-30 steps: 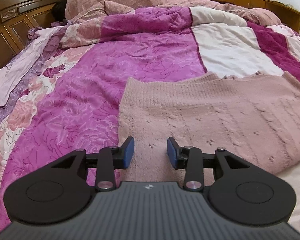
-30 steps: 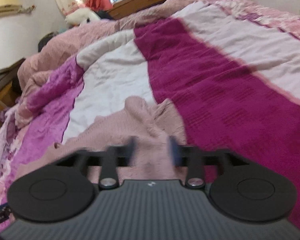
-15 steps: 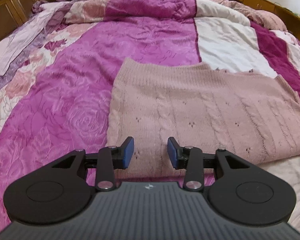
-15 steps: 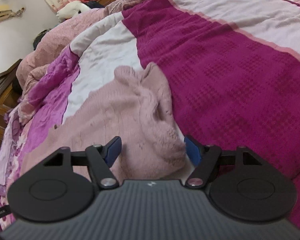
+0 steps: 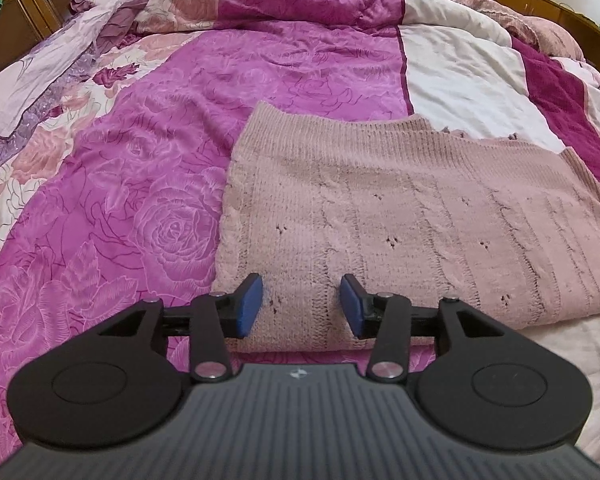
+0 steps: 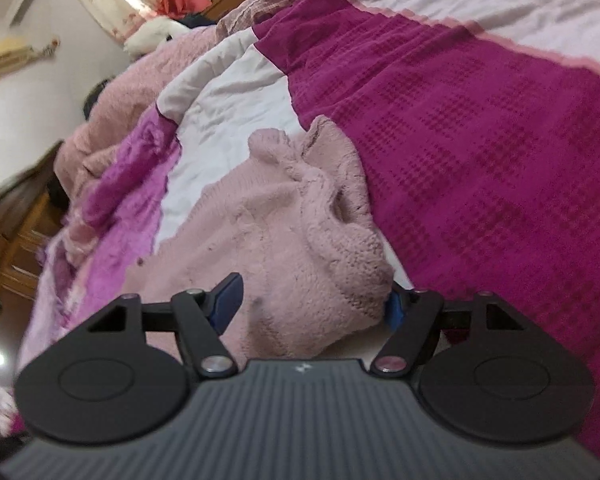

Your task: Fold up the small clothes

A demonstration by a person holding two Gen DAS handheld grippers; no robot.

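Observation:
A dusty-pink knitted sweater lies flat on the bed, with its ribbed hem toward the left. My left gripper hovers at the sweater's near edge. Its jaws are opening, the knit lies under the gap, and the blue pads press on nothing. In the right wrist view the sweater ends in a bunched, rumpled lump. My right gripper stands wide open around that lump. Part of its right pad is hidden behind the knit.
The bed is covered by a patchwork quilt of magenta rose print, white and dark crimson. A lilac cloth lies at the left side. A wooden headboard stands at the far left. A white plush toy sits under the window.
The right gripper's jaws have spread and it has sunk onto the bunched end of the sweater. The left view has tipped downward, and its jaws stand slightly wider.

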